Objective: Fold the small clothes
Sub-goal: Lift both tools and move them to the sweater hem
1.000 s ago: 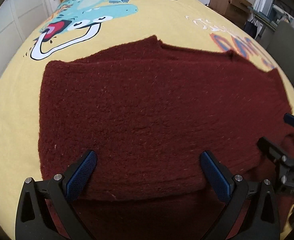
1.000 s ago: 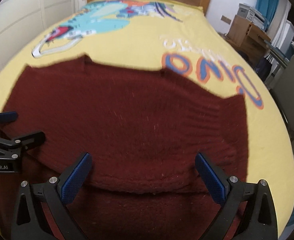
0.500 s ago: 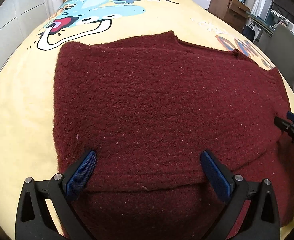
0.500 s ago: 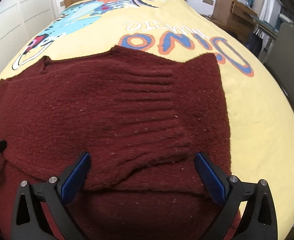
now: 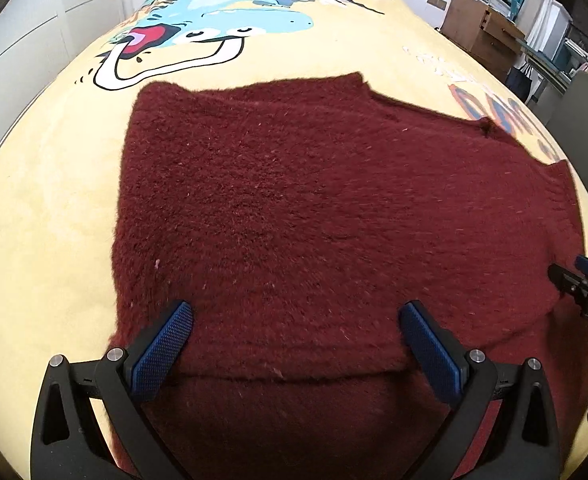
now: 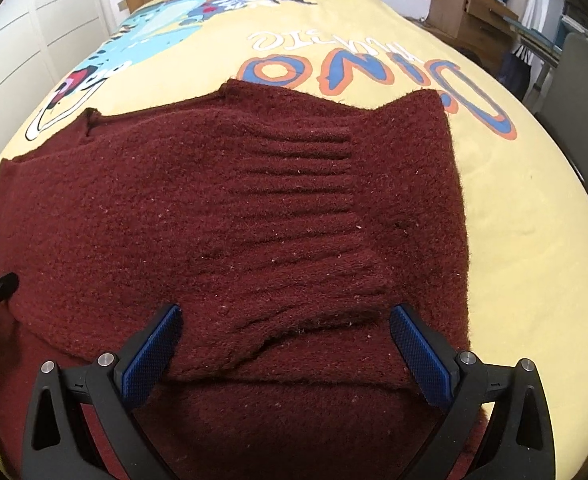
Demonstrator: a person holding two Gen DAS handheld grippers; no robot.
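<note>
A: One dark red knitted sweater (image 5: 313,208) lies flat on the yellow bedspread (image 5: 42,208), its near part folded over so a doubled edge runs across in front of both grippers. What frames the sweater?

B: The left gripper (image 5: 295,340), fingers (image 5: 162,350) spread wide and grasping nothing, stands over the sweater's near left part. The right gripper (image 6: 286,338), equally released, stands over its near right part, by the ribbed band (image 6: 297,160). Beyond the sweater lies the dinosaur print (image 5: 198,28).
</note>
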